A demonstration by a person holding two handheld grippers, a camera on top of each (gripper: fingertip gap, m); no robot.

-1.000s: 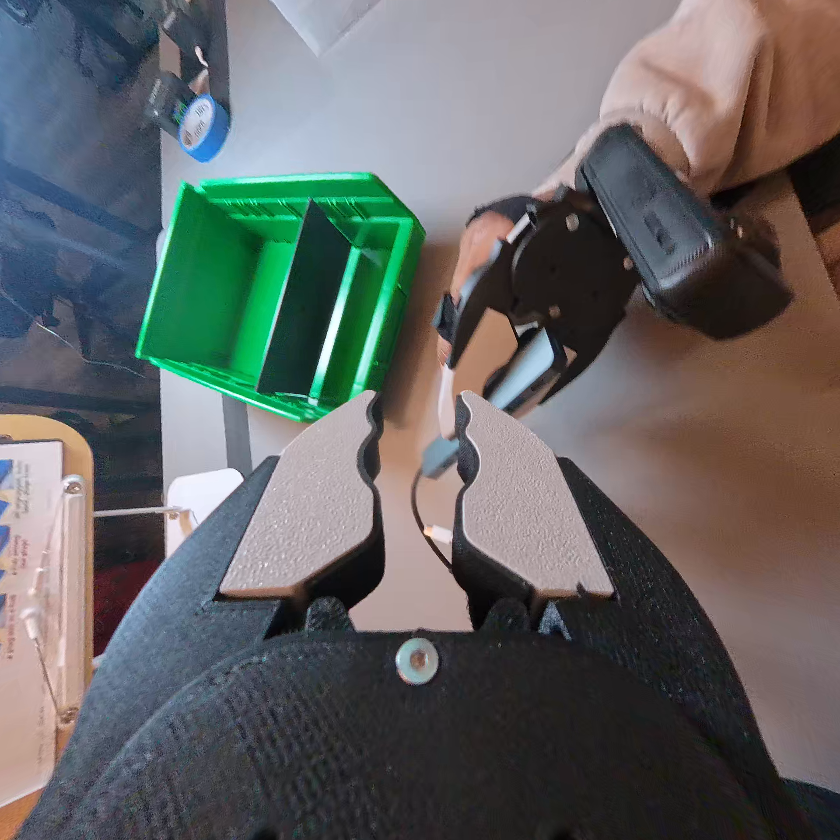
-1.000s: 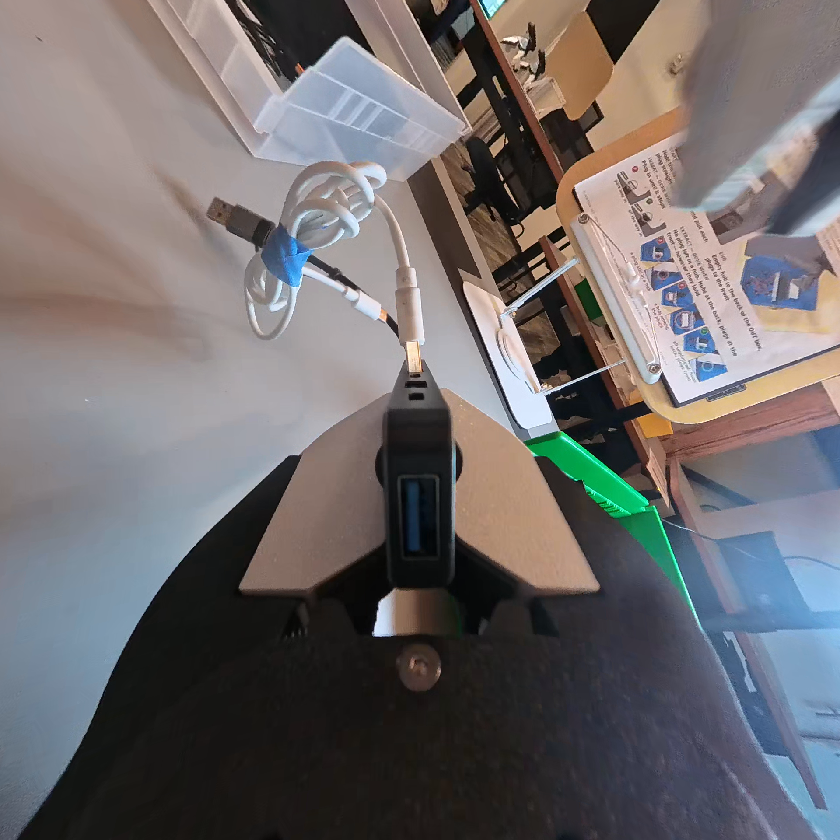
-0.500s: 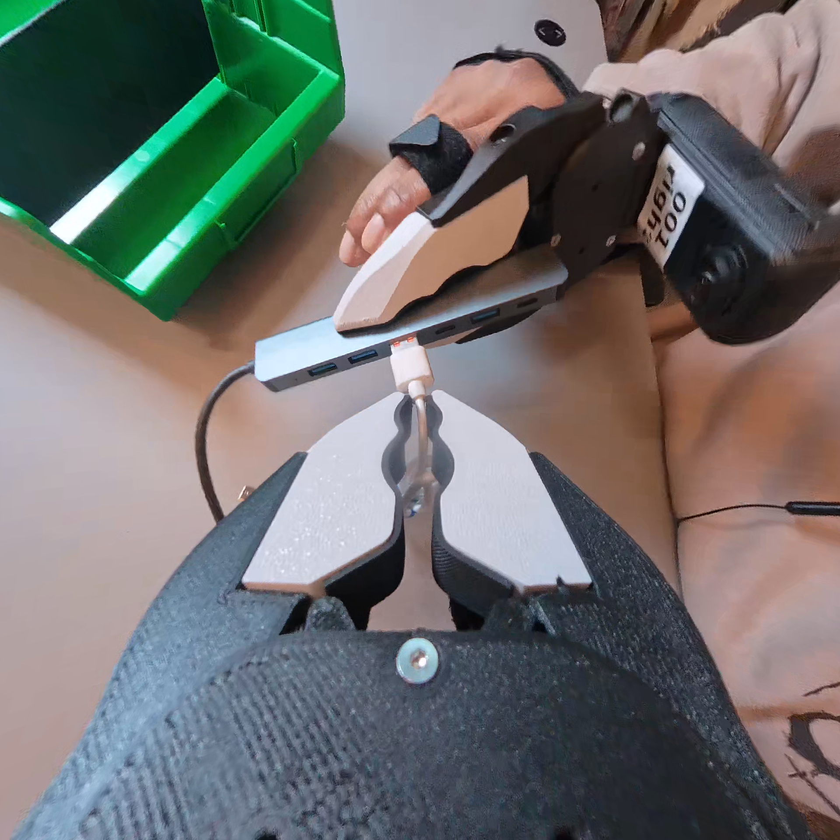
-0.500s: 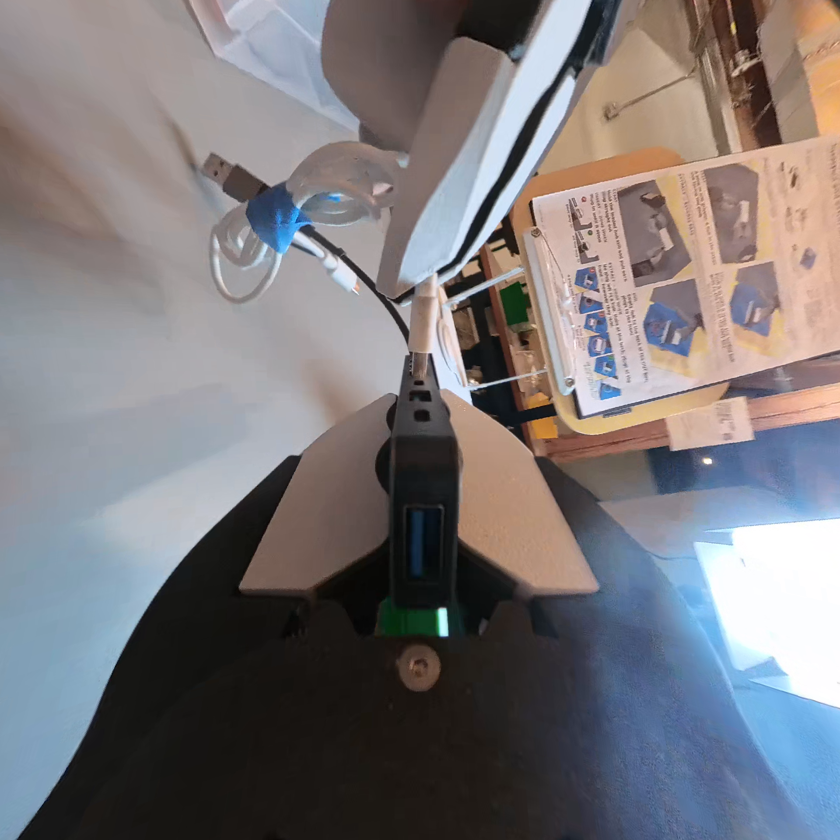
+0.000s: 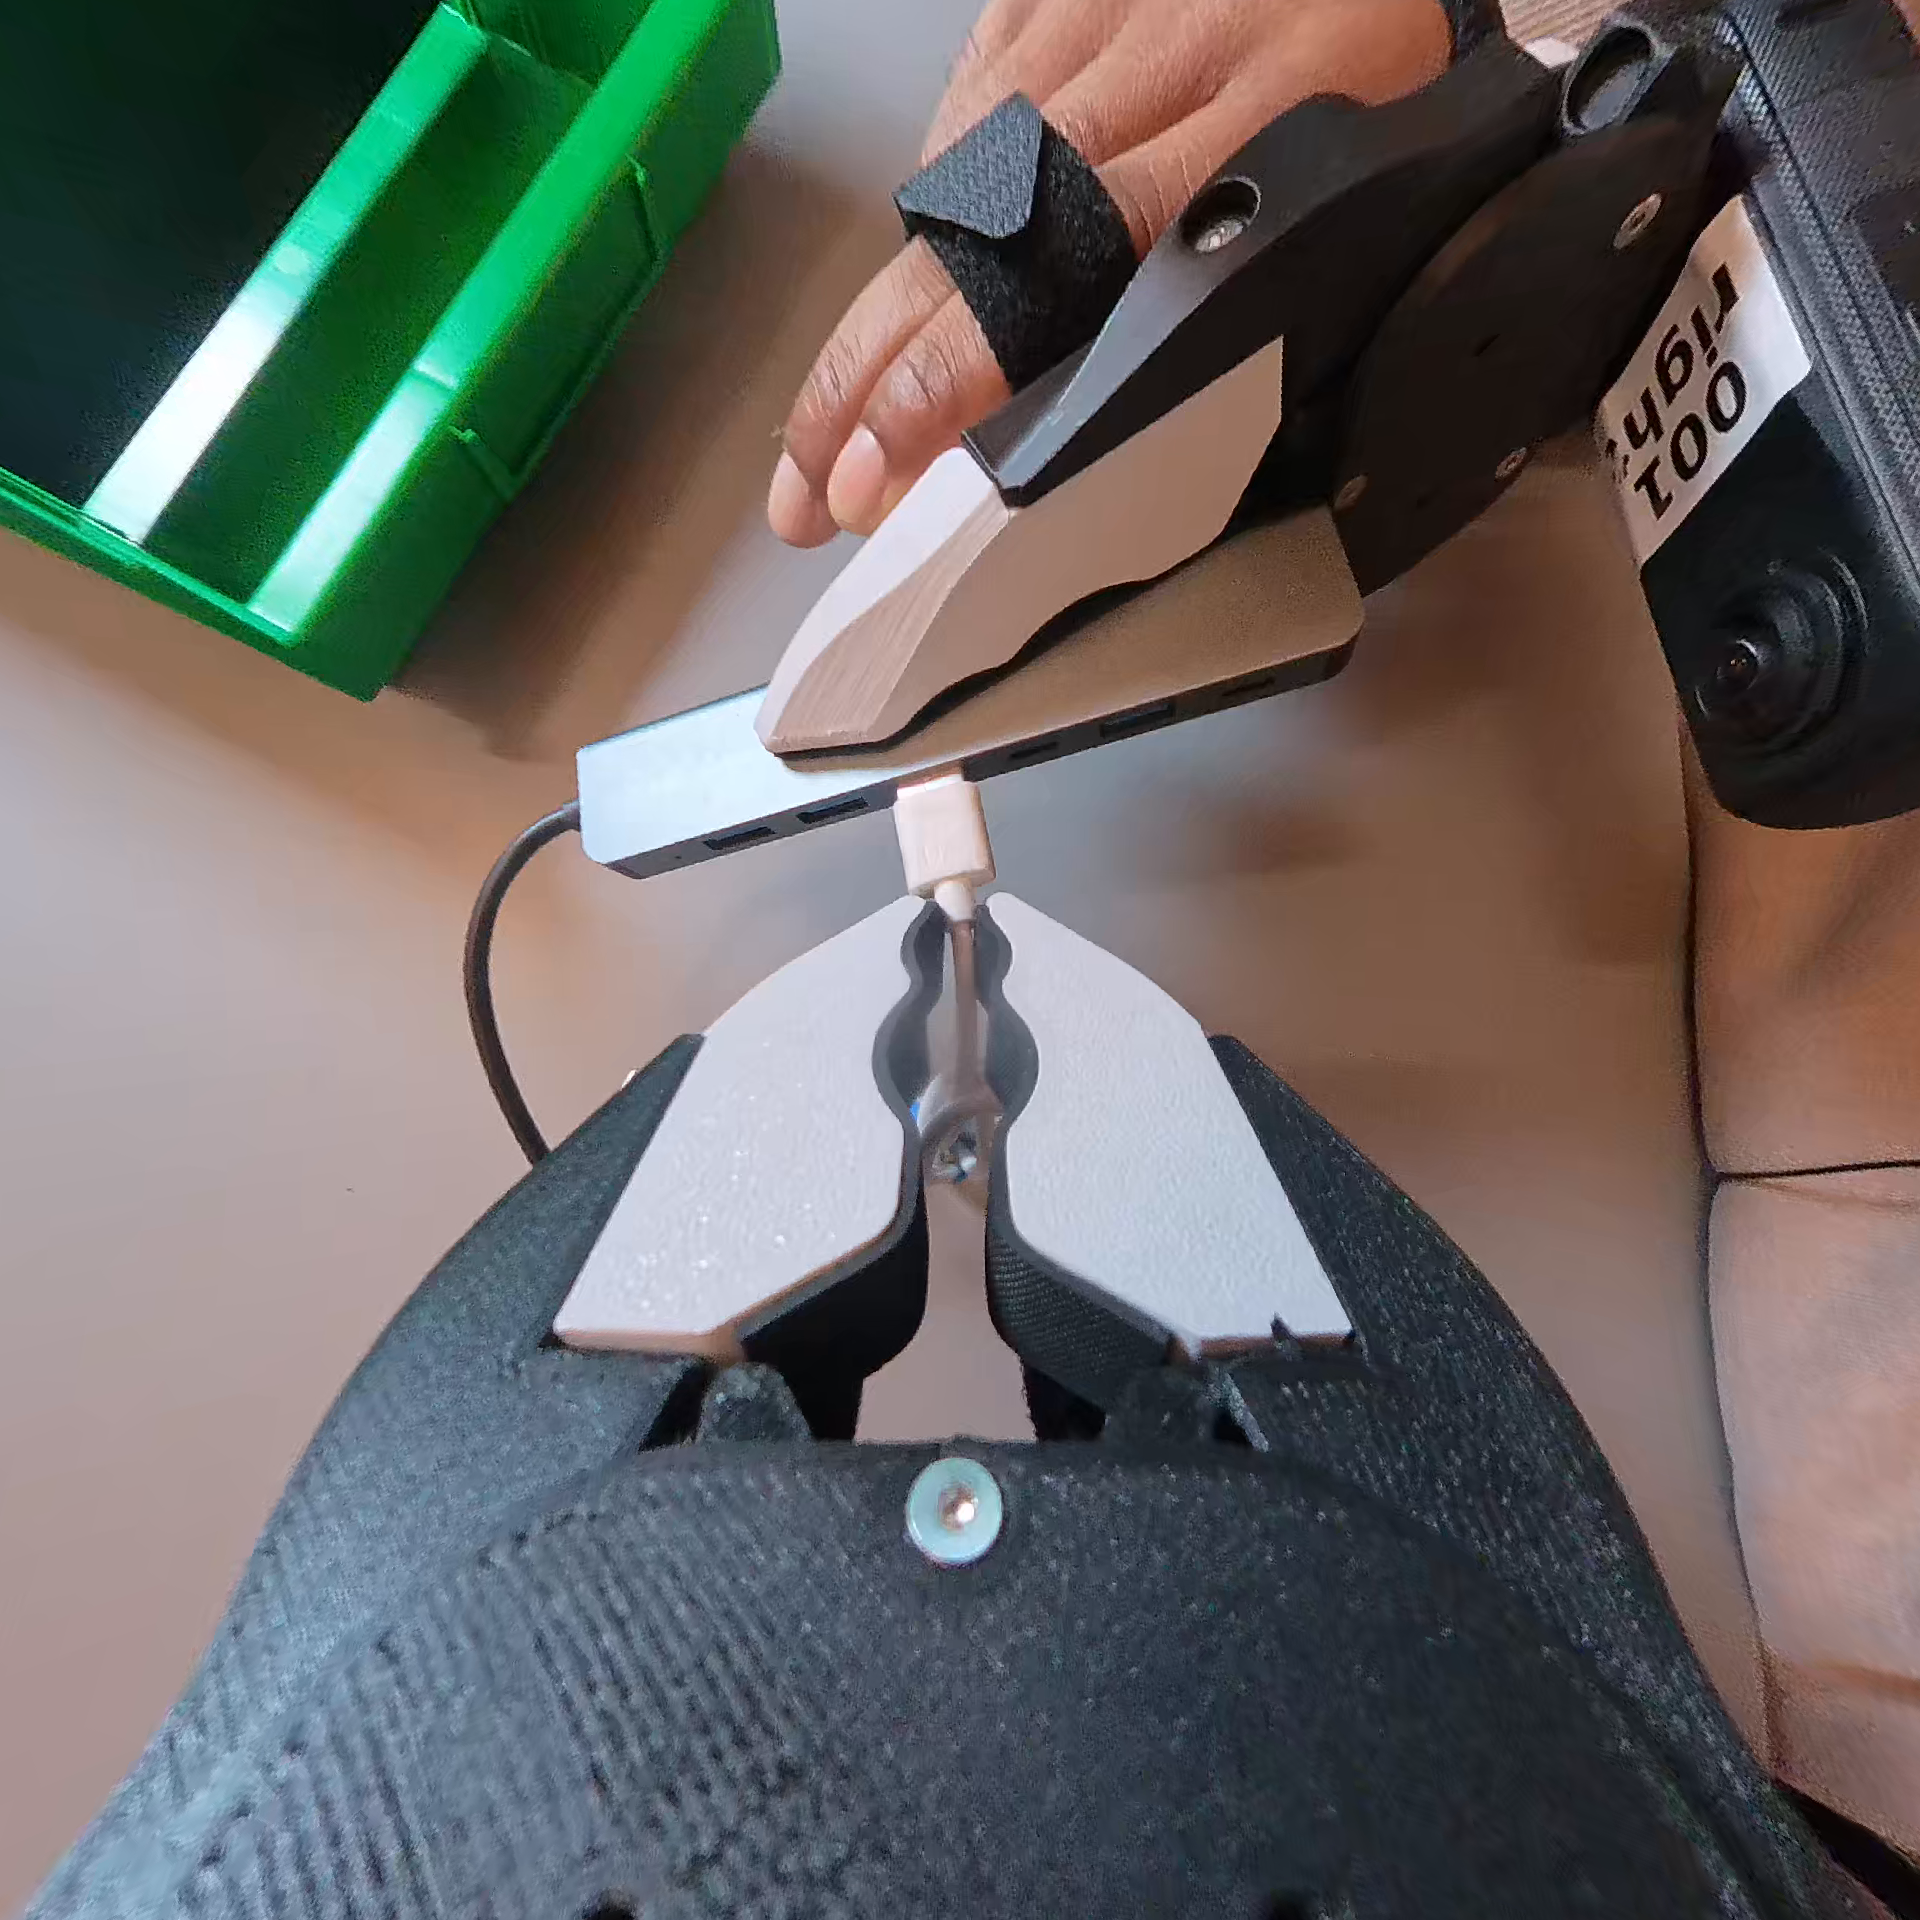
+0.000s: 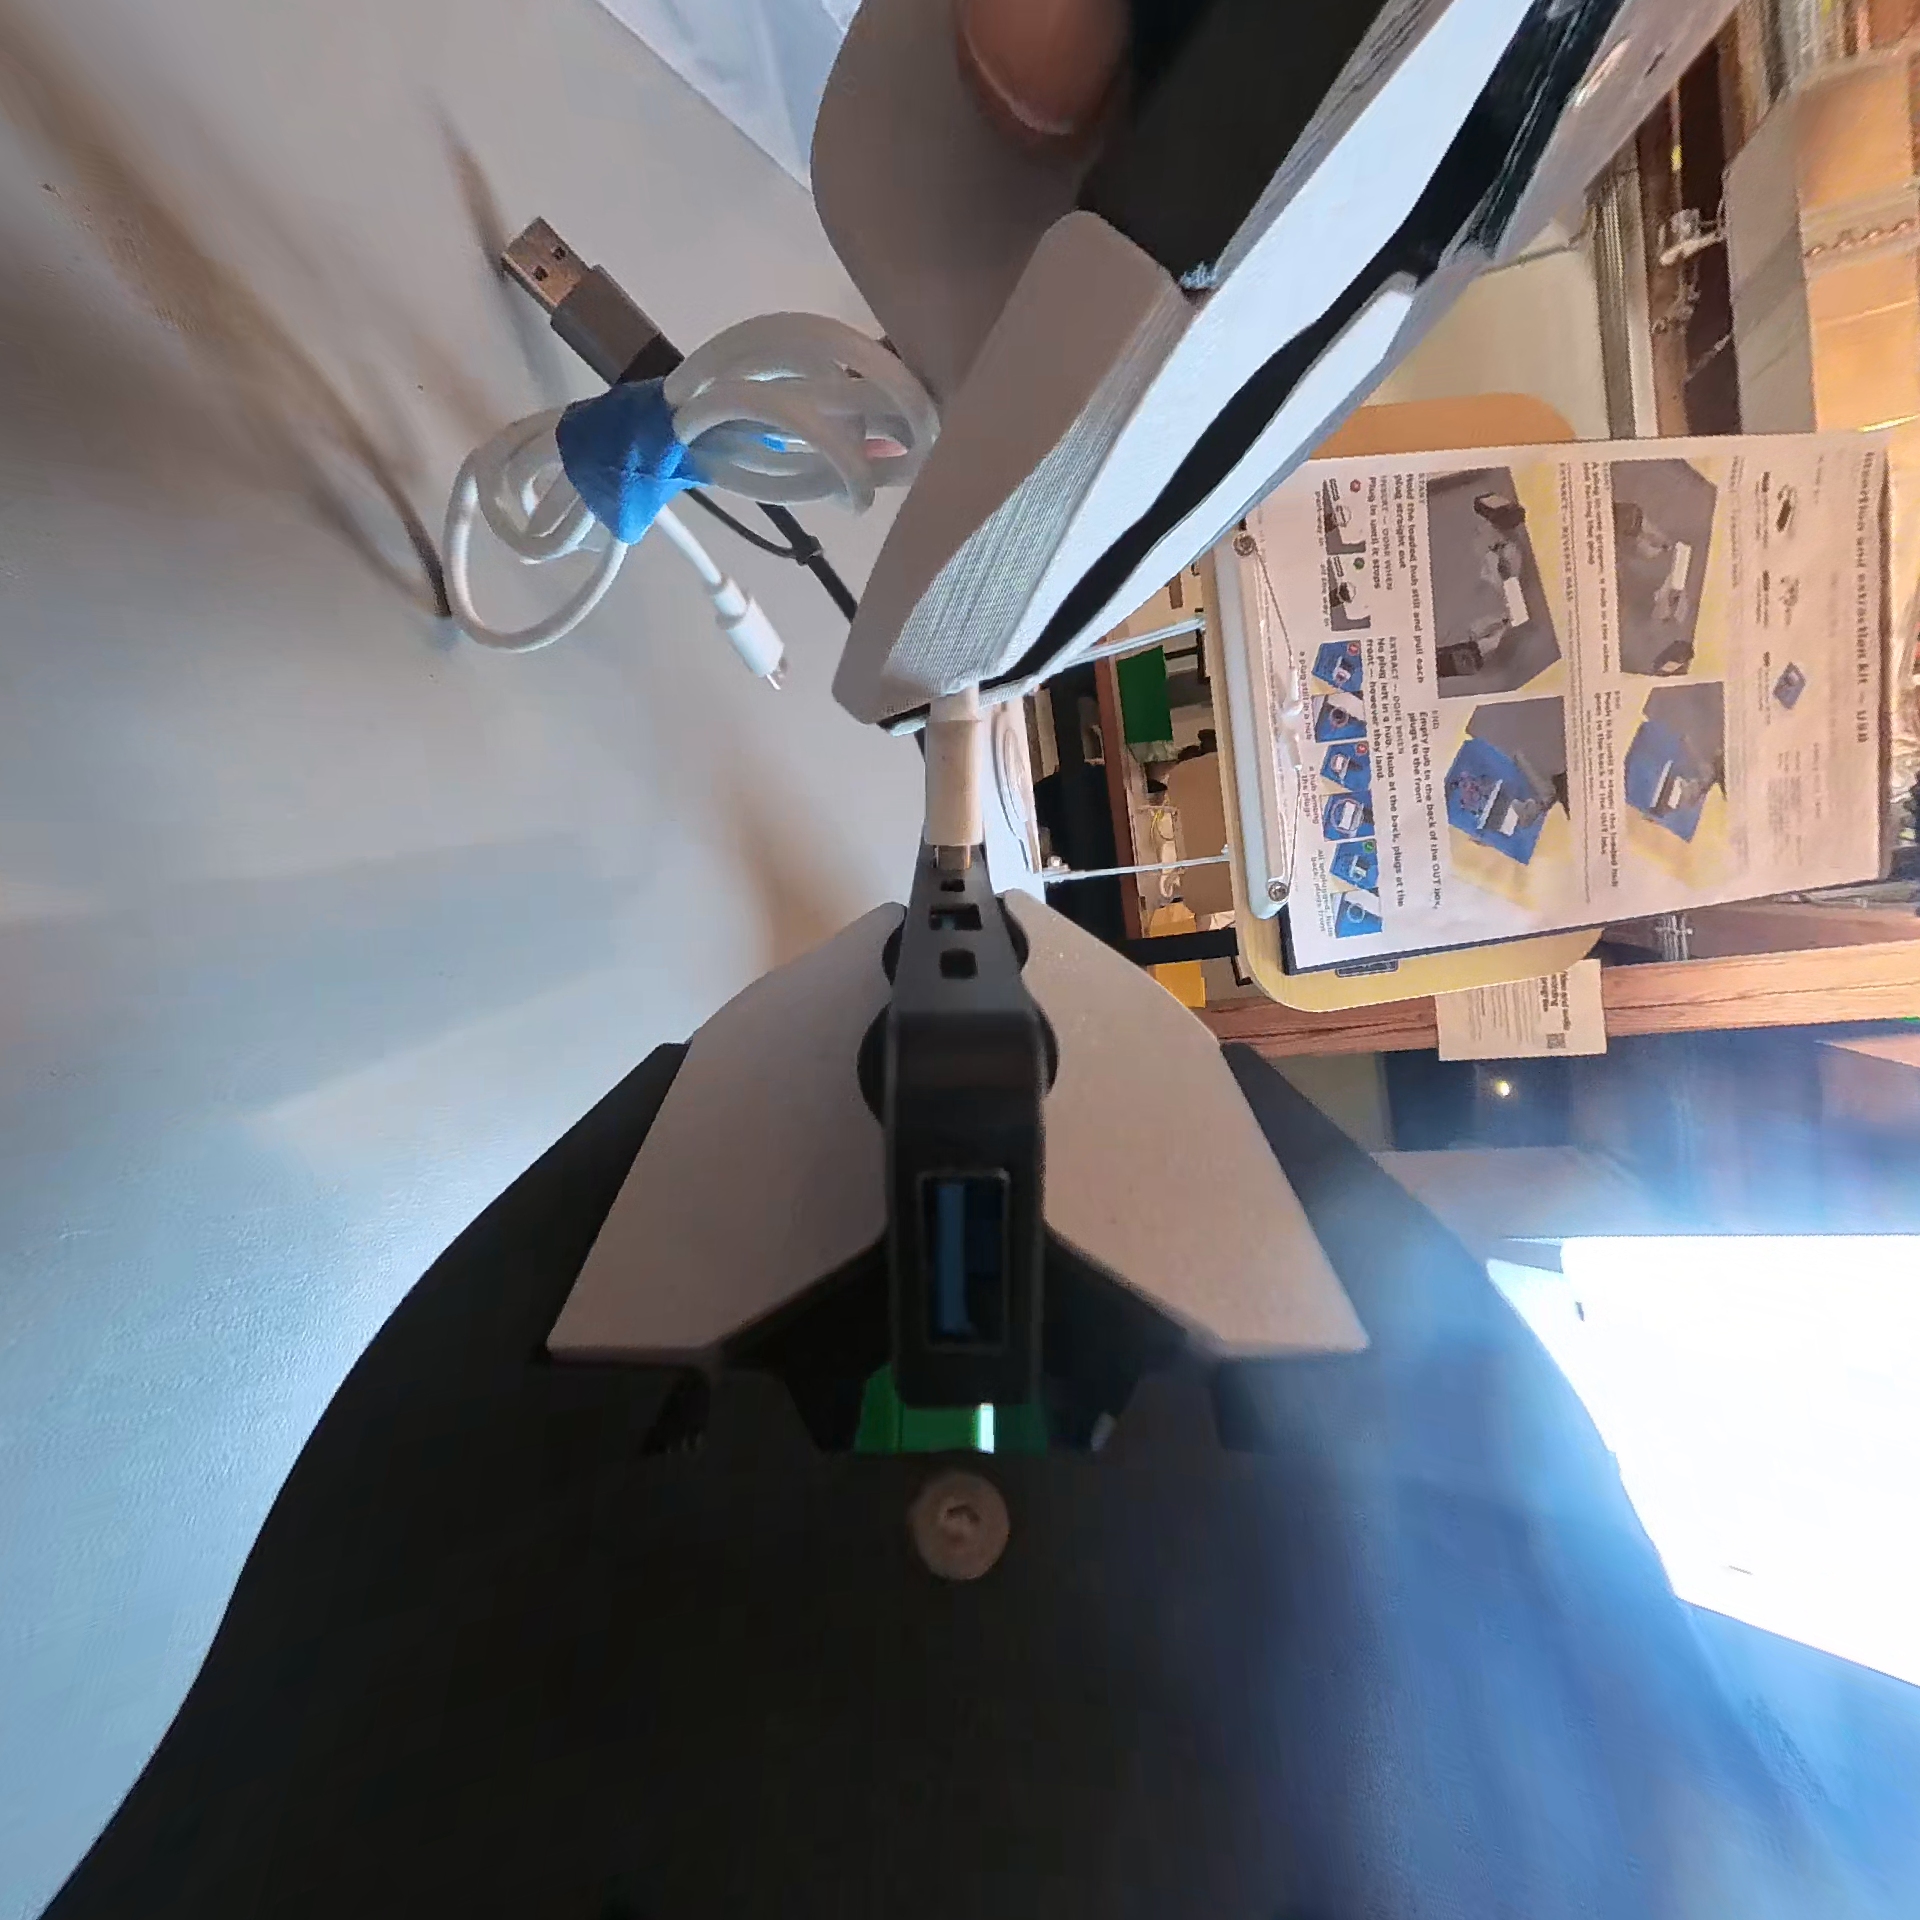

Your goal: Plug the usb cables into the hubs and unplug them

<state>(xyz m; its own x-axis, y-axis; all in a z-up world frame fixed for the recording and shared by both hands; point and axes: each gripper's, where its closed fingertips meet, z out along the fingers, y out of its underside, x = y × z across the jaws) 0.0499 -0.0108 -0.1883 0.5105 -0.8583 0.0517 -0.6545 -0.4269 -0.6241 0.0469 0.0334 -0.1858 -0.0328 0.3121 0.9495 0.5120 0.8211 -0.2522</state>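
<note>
A grey USB hub (image 5: 675, 790) is clamped flat between the fingers (image 5: 987, 603) of my right gripper, above the table. A white USB plug (image 5: 940, 842) sits in a port on the hub's near side. My left gripper (image 5: 956, 909) is shut on the white cable just behind that plug. In the right wrist view my right gripper (image 6: 956, 914) is shut on the hub (image 6: 961, 1122), seen end-on. The white plug (image 6: 956, 790) stands at its far end with a sliver of metal showing. The left gripper's fingers (image 6: 1039, 520) hang above it.
A green divided bin (image 5: 364, 312) stands on the table at the upper left. The hub's black lead (image 5: 488, 987) loops down to the left. A white cable coil with blue tape (image 6: 623, 468) and a grey USB plug (image 6: 582, 291) lie on the table. A clipboard with an instruction sheet (image 6: 1558, 707) stands beyond. The tips of one gripper are about 4 cm away from the tips of the other.
My left gripper was open one second ago and has since shut on the white cable behind the plug. Both grippers have drawn closer together. The right gripper still holds the hub.
</note>
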